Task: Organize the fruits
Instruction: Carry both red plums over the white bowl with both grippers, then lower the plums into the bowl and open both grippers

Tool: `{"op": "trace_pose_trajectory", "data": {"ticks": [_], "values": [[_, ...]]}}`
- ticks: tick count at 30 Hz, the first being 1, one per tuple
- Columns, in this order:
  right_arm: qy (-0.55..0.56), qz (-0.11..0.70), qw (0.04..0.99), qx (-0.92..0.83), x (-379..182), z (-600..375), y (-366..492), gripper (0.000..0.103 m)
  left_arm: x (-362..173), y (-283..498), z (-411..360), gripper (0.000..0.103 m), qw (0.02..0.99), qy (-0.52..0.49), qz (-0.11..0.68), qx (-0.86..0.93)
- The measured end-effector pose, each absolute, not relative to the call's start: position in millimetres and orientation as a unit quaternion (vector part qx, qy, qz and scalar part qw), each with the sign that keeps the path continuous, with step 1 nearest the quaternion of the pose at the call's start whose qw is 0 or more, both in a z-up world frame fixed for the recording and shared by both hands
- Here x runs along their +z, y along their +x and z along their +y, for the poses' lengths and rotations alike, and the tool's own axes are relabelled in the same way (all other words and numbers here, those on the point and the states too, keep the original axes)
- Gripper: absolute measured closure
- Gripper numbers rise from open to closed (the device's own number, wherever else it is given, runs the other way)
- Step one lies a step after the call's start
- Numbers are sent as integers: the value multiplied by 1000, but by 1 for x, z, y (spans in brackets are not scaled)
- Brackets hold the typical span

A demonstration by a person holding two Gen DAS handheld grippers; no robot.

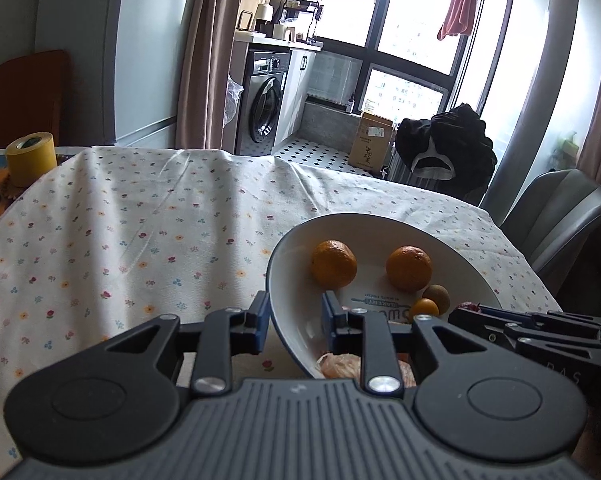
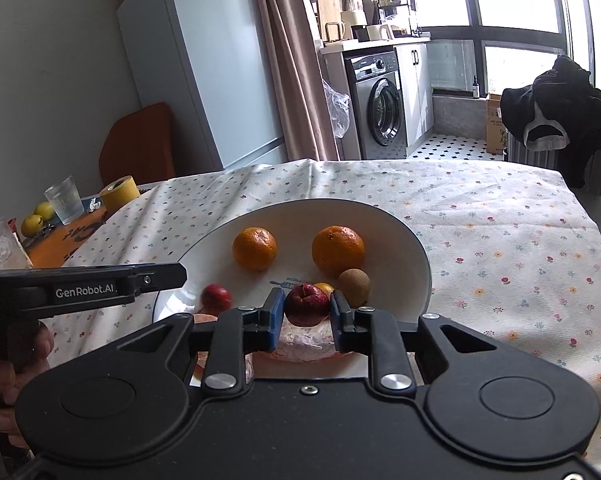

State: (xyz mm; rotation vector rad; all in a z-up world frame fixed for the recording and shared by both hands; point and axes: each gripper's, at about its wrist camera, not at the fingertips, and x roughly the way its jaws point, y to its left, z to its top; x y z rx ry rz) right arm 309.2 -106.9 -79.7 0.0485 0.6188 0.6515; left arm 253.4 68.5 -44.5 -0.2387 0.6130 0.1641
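Observation:
A white bowl (image 2: 380,220) stands on the flowered tablecloth. It holds two oranges (image 2: 255,249) (image 2: 337,250), a brown kiwi (image 2: 354,286), a small orange fruit (image 2: 324,288), a small blurred red fruit (image 2: 216,296) and a pale wrapped fruit (image 2: 304,344). My right gripper (image 2: 303,314) is shut on a dark red apple (image 2: 305,300) just above the bowl's near side. My left gripper (image 1: 294,320) straddles the bowl's left rim (image 1: 274,312), one finger outside and one inside, gripping it. The same oranges (image 1: 333,264) (image 1: 408,268) and kiwi (image 1: 435,295) show in the left wrist view, where the right gripper (image 1: 466,312) reaches in from the right.
A yellow tape roll (image 2: 120,192), drinking glasses (image 2: 64,200) and yellow fruits (image 2: 36,220) sit at the table's far left on an orange mat. A grey chair (image 1: 560,216) stands past the right table edge. A person's hand (image 2: 16,364) holds the left gripper.

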Motion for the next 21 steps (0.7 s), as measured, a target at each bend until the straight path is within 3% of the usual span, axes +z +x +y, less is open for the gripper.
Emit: {"op": "trace_pose_trajectory", "data": {"ticks": [11,21], "values": [[19,291,901,322,-72,-95,312,80,-32,235,79,76,945,-116,292,90],[20,290,894,341,-71,-73,309,80,-34,218,91,69,941,-119,296,110]]}}
